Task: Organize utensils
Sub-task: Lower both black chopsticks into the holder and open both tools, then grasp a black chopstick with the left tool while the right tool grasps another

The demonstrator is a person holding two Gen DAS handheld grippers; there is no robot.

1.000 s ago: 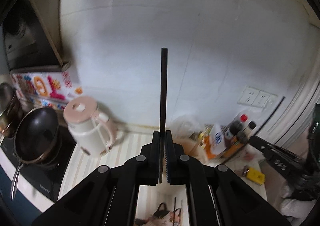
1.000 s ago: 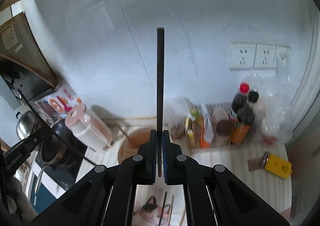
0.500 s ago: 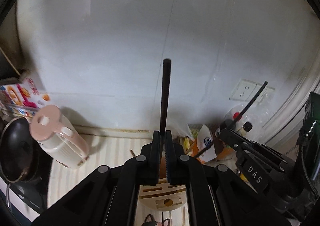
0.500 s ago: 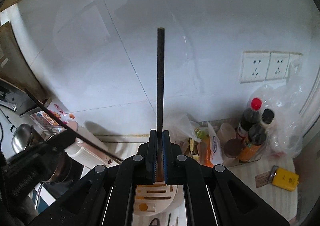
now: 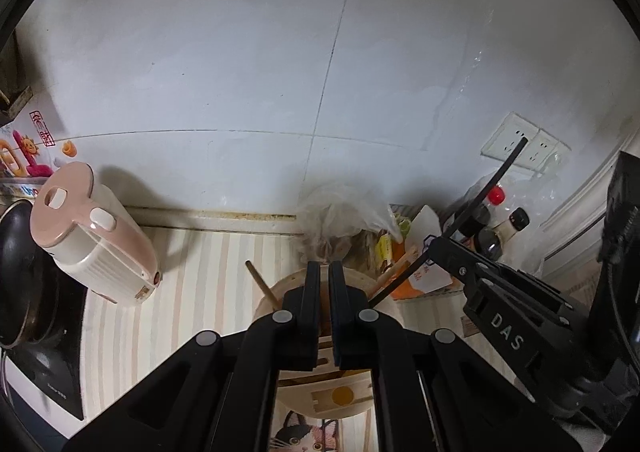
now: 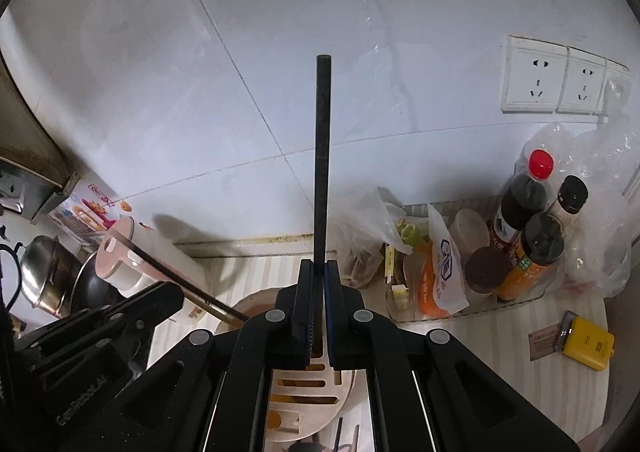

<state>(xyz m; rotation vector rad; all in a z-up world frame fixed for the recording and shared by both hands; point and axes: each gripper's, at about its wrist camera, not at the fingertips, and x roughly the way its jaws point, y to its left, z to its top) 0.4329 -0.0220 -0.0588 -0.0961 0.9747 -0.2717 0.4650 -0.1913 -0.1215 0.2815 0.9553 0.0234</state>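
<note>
Black chopstick (image 6: 322, 156) upright, clamped in right tongs (image 6: 316, 304) | left tongs (image 5: 324, 292) parted, holding nothing, above holder (image 5: 344, 392)

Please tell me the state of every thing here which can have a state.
left gripper: fingers nearly together, nothing visible between them.
right gripper: shut on black chopstick, held upright.
brown chopstick: leaning in the utensil holder.
kettle: lid closed.
red-capped bottle: capped, upright.
</note>
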